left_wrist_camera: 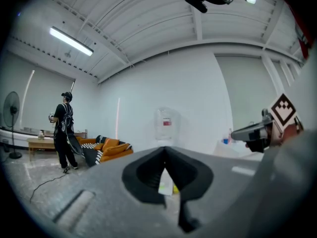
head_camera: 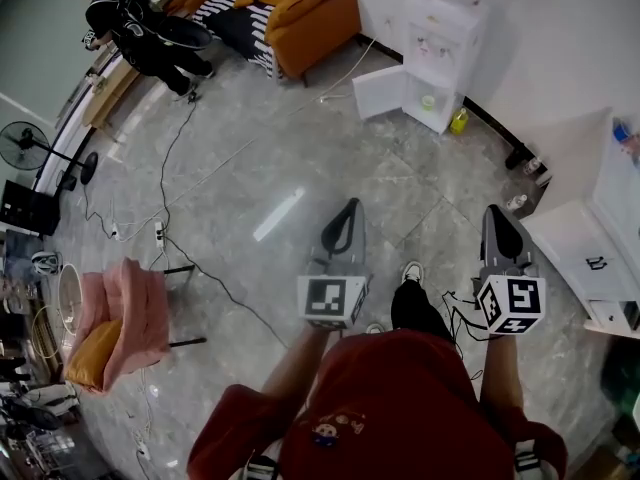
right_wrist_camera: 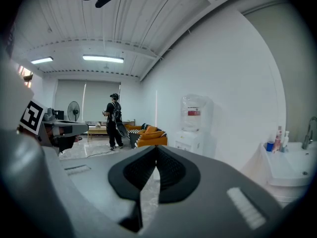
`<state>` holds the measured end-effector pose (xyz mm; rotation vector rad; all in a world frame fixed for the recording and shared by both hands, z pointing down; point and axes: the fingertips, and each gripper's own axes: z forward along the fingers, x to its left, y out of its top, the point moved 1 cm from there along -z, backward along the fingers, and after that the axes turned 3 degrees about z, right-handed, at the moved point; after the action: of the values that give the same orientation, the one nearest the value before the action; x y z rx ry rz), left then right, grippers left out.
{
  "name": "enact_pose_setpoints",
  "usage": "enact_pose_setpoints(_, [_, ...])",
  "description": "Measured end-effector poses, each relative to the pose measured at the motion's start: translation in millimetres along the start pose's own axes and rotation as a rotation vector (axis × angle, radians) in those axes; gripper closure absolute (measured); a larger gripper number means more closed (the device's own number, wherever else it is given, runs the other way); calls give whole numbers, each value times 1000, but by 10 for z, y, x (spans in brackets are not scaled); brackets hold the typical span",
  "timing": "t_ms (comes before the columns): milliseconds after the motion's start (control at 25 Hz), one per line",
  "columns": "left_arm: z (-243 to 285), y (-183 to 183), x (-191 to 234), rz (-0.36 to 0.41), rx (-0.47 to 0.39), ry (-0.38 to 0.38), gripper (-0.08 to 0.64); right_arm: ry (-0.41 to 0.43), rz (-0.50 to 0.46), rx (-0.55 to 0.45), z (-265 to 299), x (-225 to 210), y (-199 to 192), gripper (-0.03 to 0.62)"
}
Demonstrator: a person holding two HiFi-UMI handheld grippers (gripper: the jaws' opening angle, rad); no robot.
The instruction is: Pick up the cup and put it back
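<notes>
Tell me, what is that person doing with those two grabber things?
A person in a red top holds a gripper in each hand above the floor. The left gripper and the right gripper both have their jaws shut on nothing. A water dispenser stands ahead.

Left gripper point(head_camera: 348, 213) and right gripper point(head_camera: 497, 216) are hanging side by side over the floor point(head_camera: 250, 188), well apart, both pointing toward the far wall point(head_camera: 560, 28). Water dispenser point(head_camera: 437, 38) is standing against that wall, ahead of the gap between the grippers. A bottle point(head_camera: 459, 120) is sitting on the floor just right of its base. Sofa point(head_camera: 305, 13) is sitting left of the dispenser. A person point(head_camera: 130, 28) is standing further left, past the sofa. Fan point(head_camera: 25, 146) is standing at the far left edge. Chair point(head_camera: 125, 313) is sitting left of the left gripper. A cable point(head_camera: 170, 168) is running over the floor between person and chair. Cabinet point(head_camera: 585, 238) is standing right of the right gripper.
</notes>
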<state>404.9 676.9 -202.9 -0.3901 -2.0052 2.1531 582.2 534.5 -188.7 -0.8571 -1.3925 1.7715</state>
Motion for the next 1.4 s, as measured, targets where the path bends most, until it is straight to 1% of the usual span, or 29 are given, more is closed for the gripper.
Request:
enact_pose_setpoints(360, [1334, 100, -131, 1, 25, 15, 560, 29, 39, 28, 973, -926, 173, 591])
enact_pose_setpoints(640, [2064, 149, -138, 11, 31, 66, 560, 51, 56, 25, 1544, -1516, 289, 591])
enact_pose_setpoints(760, [2256, 138, -77, 23, 41, 90, 560, 63, 54, 25, 1753, -1632, 316, 591])
enact_pose_setpoints(880, [2432, 83, -35, 15, 63, 102, 560, 70, 58, 31, 1939, -1734, 317, 591])
enact_pose_setpoints(1040, [2656, 31, 101, 10, 51, 106, 560, 69, 53, 42, 2212, -1784, 294, 591])
enact_pose_setpoints(1160, [2853, -40, 262, -7, 60, 92, 560, 51, 55, 44, 2432, -1795, 308, 591])
enact_pose_setpoints(1280, [3084, -43, 499, -20, 46, 74, 560, 25, 51, 46, 2712, -1752, 353, 591])
enact_pose_setpoints(1400, [3317, -77, 805, -21, 60, 24, 560, 2, 47, 50, 3042, -1612, 417, 591])
